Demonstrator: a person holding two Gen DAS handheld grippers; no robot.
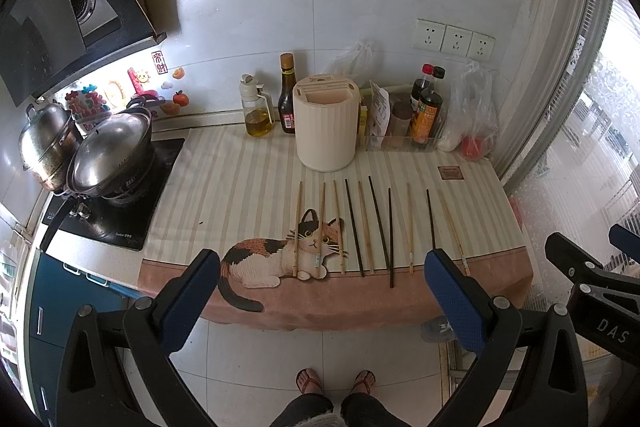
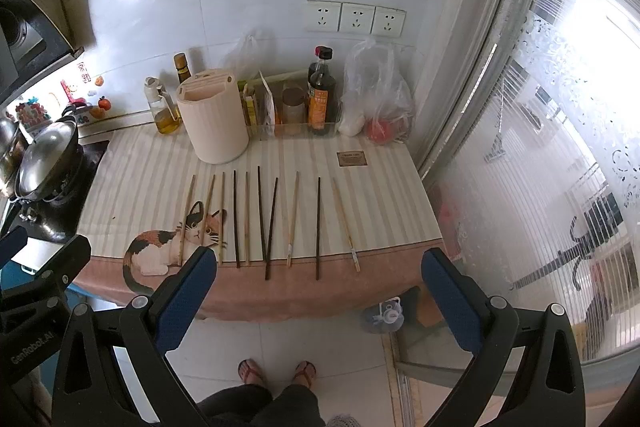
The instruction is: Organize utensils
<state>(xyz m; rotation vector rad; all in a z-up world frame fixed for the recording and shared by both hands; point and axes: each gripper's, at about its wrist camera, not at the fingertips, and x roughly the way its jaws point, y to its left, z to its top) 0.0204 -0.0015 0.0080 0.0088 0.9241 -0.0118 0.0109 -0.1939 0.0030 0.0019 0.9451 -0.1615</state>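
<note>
Several chopsticks, some pale wood (image 1: pixel 297 227) (image 2: pixel 293 219) and some dark (image 1: pixel 354 227) (image 2: pixel 318 227), lie side by side on the striped cat-print cloth (image 1: pixel 224 187) (image 2: pixel 384 195). Behind them stands a cream ribbed utensil holder (image 1: pixel 325 123) (image 2: pixel 213 117) with slots in its top. My left gripper (image 1: pixel 324 265) hovers open in front of the counter's near edge, above the floor. My right gripper (image 2: pixel 320 263) is open too, held back from the same edge. Neither holds anything.
Oil and sauce bottles (image 1: pixel 287 95), a clear organizer (image 2: pixel 296 115) and plastic bags (image 2: pixel 376 91) line the back wall. Steel pots (image 1: pixel 108 151) sit on the stove at left. A glass door (image 2: pixel 540 147) stands at right. A person's sandalled feet (image 1: pixel 336 381) are on the tiled floor.
</note>
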